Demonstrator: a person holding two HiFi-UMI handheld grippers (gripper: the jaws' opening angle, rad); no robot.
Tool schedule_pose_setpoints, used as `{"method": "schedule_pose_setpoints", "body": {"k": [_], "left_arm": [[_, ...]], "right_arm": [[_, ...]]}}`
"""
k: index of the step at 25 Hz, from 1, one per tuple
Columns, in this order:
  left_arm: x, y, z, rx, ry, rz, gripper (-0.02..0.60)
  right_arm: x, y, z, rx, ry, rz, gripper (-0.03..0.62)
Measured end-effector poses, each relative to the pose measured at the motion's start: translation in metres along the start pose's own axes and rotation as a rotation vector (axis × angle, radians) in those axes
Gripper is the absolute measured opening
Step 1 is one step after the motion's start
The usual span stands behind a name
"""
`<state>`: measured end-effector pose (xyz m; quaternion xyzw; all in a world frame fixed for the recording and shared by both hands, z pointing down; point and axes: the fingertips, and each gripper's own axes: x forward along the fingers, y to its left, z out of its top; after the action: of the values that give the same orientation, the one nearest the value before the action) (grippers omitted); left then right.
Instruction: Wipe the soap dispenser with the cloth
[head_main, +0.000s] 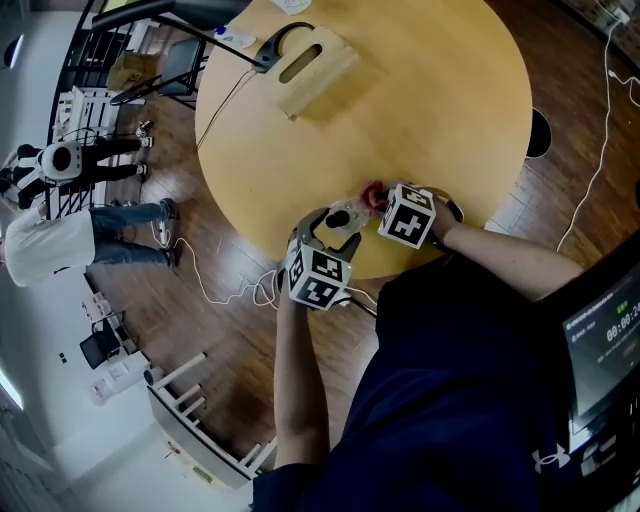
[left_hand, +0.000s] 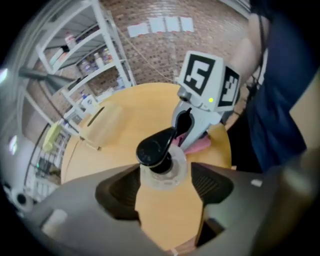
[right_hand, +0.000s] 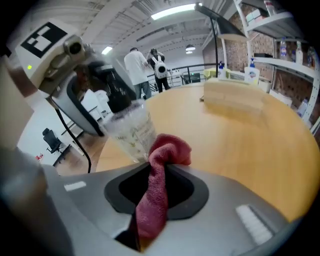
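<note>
A clear soap dispenser (left_hand: 162, 167) with a black pump head stands near the front edge of the round wooden table (head_main: 420, 100). My left gripper (left_hand: 165, 185) comes down on it from above, its jaws closed against the bottle's shoulders. In the head view the dispenser (head_main: 343, 215) sits between both grippers. My right gripper (right_hand: 157, 170) is shut on a red cloth (right_hand: 162, 155). The cloth's bunched end lies against the lower side of the bottle (right_hand: 131, 131), to its right. From the left gripper view the right gripper (left_hand: 192, 132) and pink-red cloth (left_hand: 201, 145) show just behind the pump.
A light wooden block with a slot (head_main: 310, 65) lies at the far side of the table, with a black stand and cable (head_main: 250, 50) beside it. Shelves with bottles (right_hand: 280, 55) stand beyond the table. People (head_main: 60, 240) stand on the floor at the left.
</note>
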<state>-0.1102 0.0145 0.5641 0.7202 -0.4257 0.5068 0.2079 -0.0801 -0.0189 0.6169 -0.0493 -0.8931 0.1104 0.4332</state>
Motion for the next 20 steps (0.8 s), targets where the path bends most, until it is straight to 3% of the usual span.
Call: {"method": "schedule_pose_setpoints", "body": {"k": [3,5,7,12,13,16,18,20], "left_arm": [[-0.004,0.006,0.01,-0.259,-0.067,0.046,0.334],[-0.002,0.009,0.007,-0.276,-0.049,0.092,0.33],[0.001,0.009,0.003,-0.213,-0.017,0.099,0.301],[0.002,0.003,0.006,-0.055,0.015,0.038,0.3],[0.002,0.001,0.007,-0.012,0.018,0.023,0.299],[0.004,-0.003,0.007,0.134,0.038,-0.036,0.299],[0.005,-0.001,0.006,0.203,0.06,-0.068,0.301],[0.006,0.0,0.006,0.231,0.075,-0.081,0.302]], "right_arm": [[-0.035,0.005,0.043,-0.181,-0.149,-0.013,0.089],[-0.051,0.014,0.062,-0.357,-0.206,-0.027,0.089],[-0.048,0.017,0.06,-0.461,-0.184,-0.025,0.089],[-0.006,0.007,0.014,-0.555,0.018,-0.019,0.089],[-0.002,0.005,0.005,-0.647,0.069,-0.036,0.088],[0.003,0.008,-0.019,-1.088,0.197,-0.067,0.087],[-0.001,0.023,-0.034,-1.271,0.214,0.027,0.086],[-0.005,0.038,-0.043,-1.368,0.2,0.109,0.086]]}}
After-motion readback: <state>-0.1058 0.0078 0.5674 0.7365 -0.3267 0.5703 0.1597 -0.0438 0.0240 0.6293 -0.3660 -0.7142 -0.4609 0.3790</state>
